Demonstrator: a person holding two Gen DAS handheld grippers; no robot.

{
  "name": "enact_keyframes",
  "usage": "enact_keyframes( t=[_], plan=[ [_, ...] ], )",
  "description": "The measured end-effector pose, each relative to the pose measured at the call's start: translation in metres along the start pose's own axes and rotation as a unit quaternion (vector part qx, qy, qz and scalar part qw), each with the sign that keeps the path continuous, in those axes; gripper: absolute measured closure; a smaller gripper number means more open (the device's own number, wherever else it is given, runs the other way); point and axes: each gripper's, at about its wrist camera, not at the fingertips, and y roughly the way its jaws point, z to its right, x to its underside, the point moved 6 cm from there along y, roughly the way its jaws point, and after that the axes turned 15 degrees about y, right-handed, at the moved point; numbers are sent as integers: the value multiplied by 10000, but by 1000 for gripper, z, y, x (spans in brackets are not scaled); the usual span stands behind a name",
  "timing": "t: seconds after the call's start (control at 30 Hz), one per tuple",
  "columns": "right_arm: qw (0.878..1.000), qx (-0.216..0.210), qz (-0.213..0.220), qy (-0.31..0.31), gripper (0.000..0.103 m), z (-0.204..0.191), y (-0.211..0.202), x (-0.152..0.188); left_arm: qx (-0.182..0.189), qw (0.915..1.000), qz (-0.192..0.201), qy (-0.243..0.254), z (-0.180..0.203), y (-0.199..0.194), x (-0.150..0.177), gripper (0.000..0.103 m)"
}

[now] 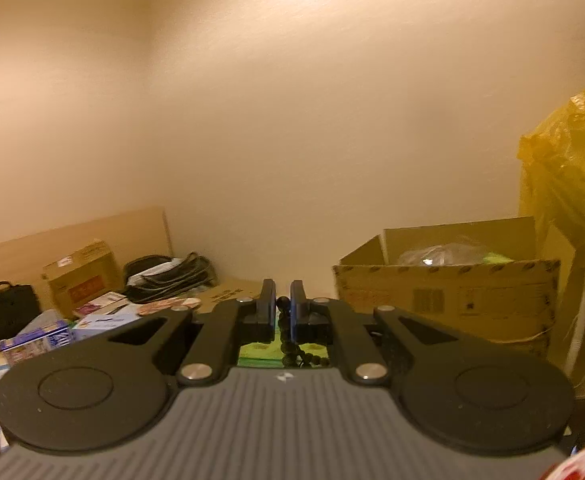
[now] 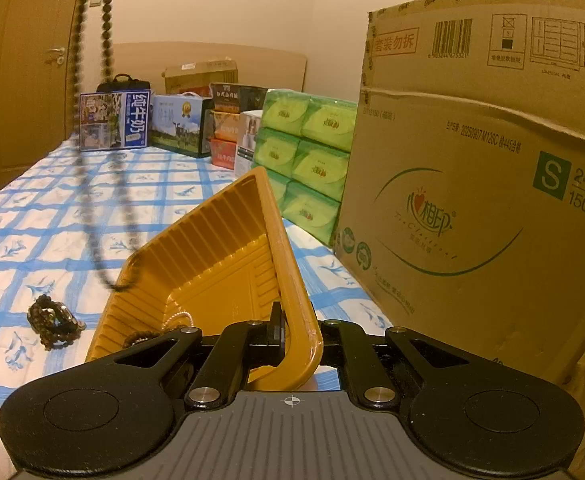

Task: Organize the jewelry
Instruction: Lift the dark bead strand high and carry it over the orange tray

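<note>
My left gripper [image 1: 283, 303] is shut on a long dark bead necklace [image 1: 285, 336] and holds it high, facing the wall. In the right wrist view the necklace [image 2: 77, 92] hangs down in a loop from the top left, its lower end at the left rim of a yellow plastic tray [image 2: 212, 248]. My right gripper [image 2: 292, 330] is shut on the tray's near right rim and holds it tilted. A pearl strand [image 2: 178, 318] and a brown bead bracelet [image 2: 142, 337] lie in the tray. Another beaded bracelet pile [image 2: 52, 320] lies on the blue-checked cloth [image 2: 20, 248] left of the tray.
A large cardboard box [image 2: 484, 184] stands close on the right. Green tissue packs [image 2: 308, 152] and several cartons [image 2: 114, 120] line the back of the cloth. A door [image 2: 24, 68] is at left. The left wrist view shows an open cardboard box [image 1: 448, 284] and a yellow bag [image 1: 564, 168].
</note>
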Motion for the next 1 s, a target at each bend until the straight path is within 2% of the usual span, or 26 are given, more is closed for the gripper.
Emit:
enact_keyframes(
  t=[0.1, 0.2, 0.5, 0.83, 1.0],
  plan=[
    [10000, -2, 2, 15, 96, 1, 1, 0, 243, 9997, -62, -58, 15, 11, 6, 97],
    [10000, -11, -3, 32, 96, 1, 1, 0, 540, 9980, -302, -122, 34, 28, 25, 97],
    [10000, -14, -12, 74, 96, 3, 2, 2, 1276, 9812, -1382, -425, 90, 82, 116, 97],
    [9999, -26, -29, 97, 96, 6, 3, 2, 1594, 9594, -2248, -608, 130, 110, 203, 97],
    [9999, -15, -47, 117, 96, 6, 3, 3, 1655, 9492, -2578, -719, 143, 116, 231, 97]
  ],
)
